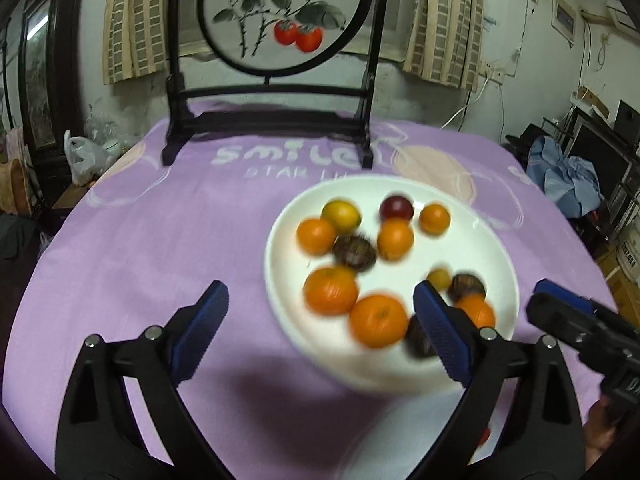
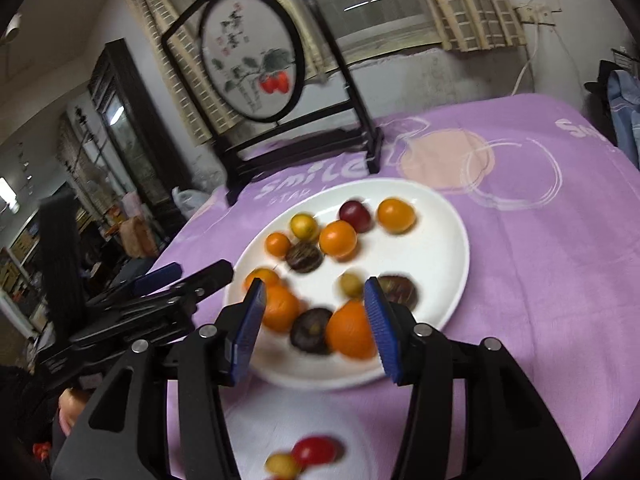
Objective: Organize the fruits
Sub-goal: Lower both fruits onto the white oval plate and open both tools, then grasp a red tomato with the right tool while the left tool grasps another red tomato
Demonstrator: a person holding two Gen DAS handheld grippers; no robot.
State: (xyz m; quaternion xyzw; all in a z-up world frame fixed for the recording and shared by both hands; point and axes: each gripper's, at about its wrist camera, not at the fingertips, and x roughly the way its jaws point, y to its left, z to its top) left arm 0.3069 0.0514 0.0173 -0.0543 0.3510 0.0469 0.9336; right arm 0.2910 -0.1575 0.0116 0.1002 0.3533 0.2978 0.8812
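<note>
Fruits crowd the white plate on the purple surface; both hand-held grippers, left and right, hover with jaws apart and empty. Closing among them could nudge neighbours off the rim.

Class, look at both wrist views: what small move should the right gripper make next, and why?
Probably ease the right gripper forward and close on the large orange fruit at the near edge of the white round plate. Its blue-padded jaws stand open with nothing gripped, and that fruit lies just ahead between them.
</note>
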